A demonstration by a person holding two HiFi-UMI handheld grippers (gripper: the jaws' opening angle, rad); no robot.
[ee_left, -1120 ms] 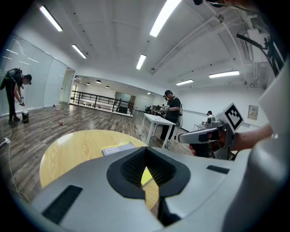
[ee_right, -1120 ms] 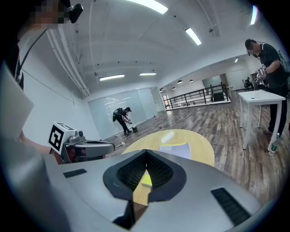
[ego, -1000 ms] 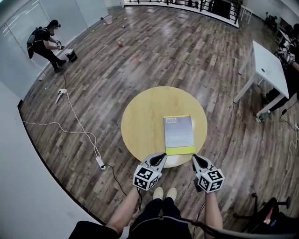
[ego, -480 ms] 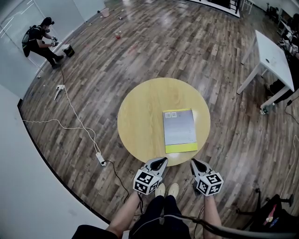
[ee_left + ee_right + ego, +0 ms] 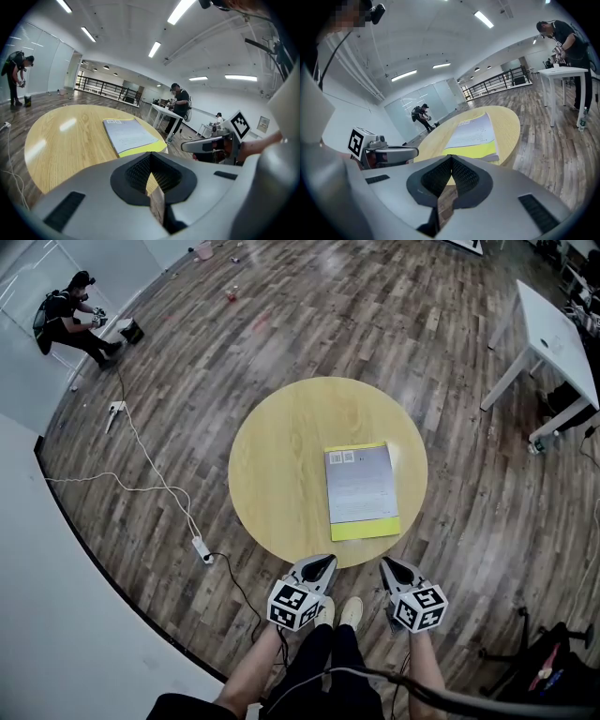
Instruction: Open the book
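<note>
**Book [image 5: 361,491] closed on the round worktop [image 5: 281,456], both grippers off its near rim**

Head view: the book lies flat and shut on the right half of the wooden worktop. Its grey cover faces up, and a yellow band runs along its near edge, which sits close to the worktop's near rim. The left gripper [image 5: 326,562] and right gripper [image 5: 384,563] hang side by side just outside that rim, over the plank floor [image 5: 459,559], apart from the book. A white power strip [image 5: 202,550] with its cable lies on the floor at the left. A person [image 5: 67,320] bends by the far glass wall.

Left gripper view: its fingers are pressed together with nothing between them. Beyond them the book [image 5: 131,136] lies on the worktop [image 5: 56,140], and the right gripper [image 5: 187,146] shows at the right.

Right gripper view: its fingers are likewise closed and empty. The book [image 5: 474,132] lies ahead, yellow band nearest, and the left gripper [image 5: 412,151] shows at the left. A white table [image 5: 562,71] stands at the far right.
</note>
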